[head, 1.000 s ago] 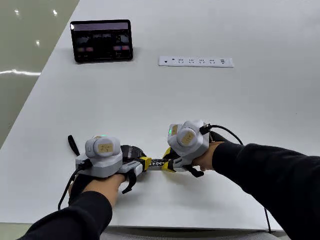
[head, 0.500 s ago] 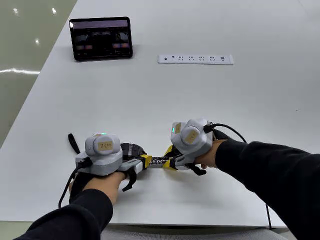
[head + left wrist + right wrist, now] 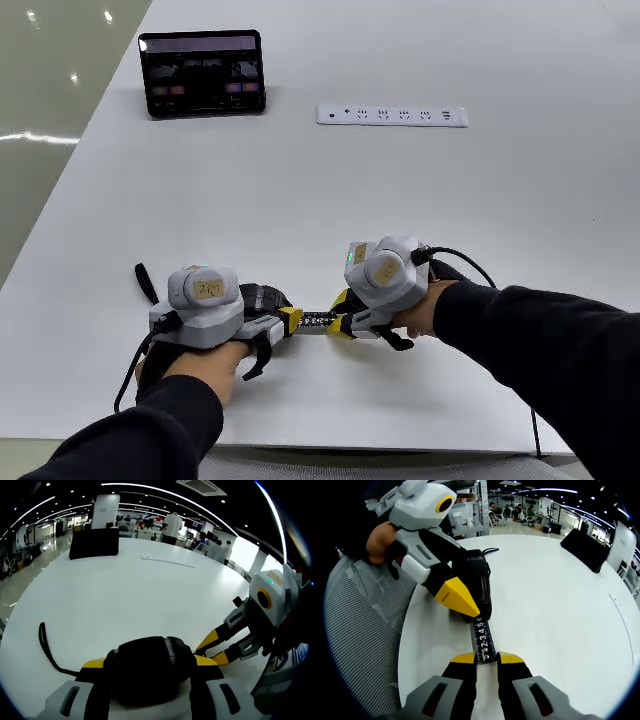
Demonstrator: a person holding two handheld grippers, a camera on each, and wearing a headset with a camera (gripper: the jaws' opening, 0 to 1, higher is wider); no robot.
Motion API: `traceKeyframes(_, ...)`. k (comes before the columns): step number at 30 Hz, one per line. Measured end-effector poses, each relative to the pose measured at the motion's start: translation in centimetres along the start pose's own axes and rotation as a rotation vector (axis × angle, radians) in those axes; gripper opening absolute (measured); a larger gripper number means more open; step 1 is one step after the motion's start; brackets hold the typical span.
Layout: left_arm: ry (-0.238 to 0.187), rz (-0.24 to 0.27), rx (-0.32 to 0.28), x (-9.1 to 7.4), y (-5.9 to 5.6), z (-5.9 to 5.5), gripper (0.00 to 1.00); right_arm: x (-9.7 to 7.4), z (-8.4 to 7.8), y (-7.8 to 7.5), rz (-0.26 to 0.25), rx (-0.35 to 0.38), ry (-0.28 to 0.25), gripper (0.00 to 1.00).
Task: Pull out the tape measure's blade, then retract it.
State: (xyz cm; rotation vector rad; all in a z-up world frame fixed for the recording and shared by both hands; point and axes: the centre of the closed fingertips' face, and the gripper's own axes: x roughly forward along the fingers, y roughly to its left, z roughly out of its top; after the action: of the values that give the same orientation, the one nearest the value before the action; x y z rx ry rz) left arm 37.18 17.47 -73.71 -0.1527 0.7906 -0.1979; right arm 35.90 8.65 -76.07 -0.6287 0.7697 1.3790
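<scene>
The black tape measure (image 3: 262, 300) rests on the white table (image 3: 330, 200) near its front edge, and my left gripper (image 3: 283, 322) is shut on its body. In the left gripper view the case (image 3: 150, 670) sits between the yellow-tipped jaws. A short length of blade (image 3: 315, 321) runs right from the case to my right gripper (image 3: 338, 324), which is shut on the blade's end. In the right gripper view the numbered blade (image 3: 482, 636) passes between my right gripper (image 3: 487, 659) and the case (image 3: 479, 585). The tape's black wrist strap (image 3: 146, 285) lies to the left.
A dark tablet (image 3: 202, 74) stands at the back left and a white power strip (image 3: 392, 116) lies at the back centre. A black cable (image 3: 455, 258) trails from the right gripper. A grey mesh chair (image 3: 365, 645) is below the table's front edge.
My right gripper has shifted slightly to the right with the blade's end, so a little more blade shows. The left gripper and the case have stayed put.
</scene>
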Motion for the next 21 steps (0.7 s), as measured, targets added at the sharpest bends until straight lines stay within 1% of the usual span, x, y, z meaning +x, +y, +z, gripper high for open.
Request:
traceKeyframes(3,0.003,-0.004,-0.005,0.0,0.0,0.0,0.60,0.1,0.2,0.0,0.001,0.018,-0.007,0.10)
traceKeyframes(8,0.002,-0.013,-0.035,0.0,0.2,0.0,0.60,0.4,0.7,0.0,-0.004,0.014,-0.015,0.10)
traceKeyframes(13,0.005,-0.013,-0.029,0.0,0.1,0.0,0.60,0.5,0.8,0.1,0.004,0.017,-0.017,0.10)
traceKeyframes(18,0.011,-0.027,-0.019,-0.1,0.0,0.0,0.60,0.7,1.1,0.3,0.014,-0.010,-0.020,0.10)
traceKeyframes(21,0.012,-0.029,-0.020,-0.1,0.1,0.0,0.60,0.8,1.2,0.3,0.018,0.000,-0.017,0.10)
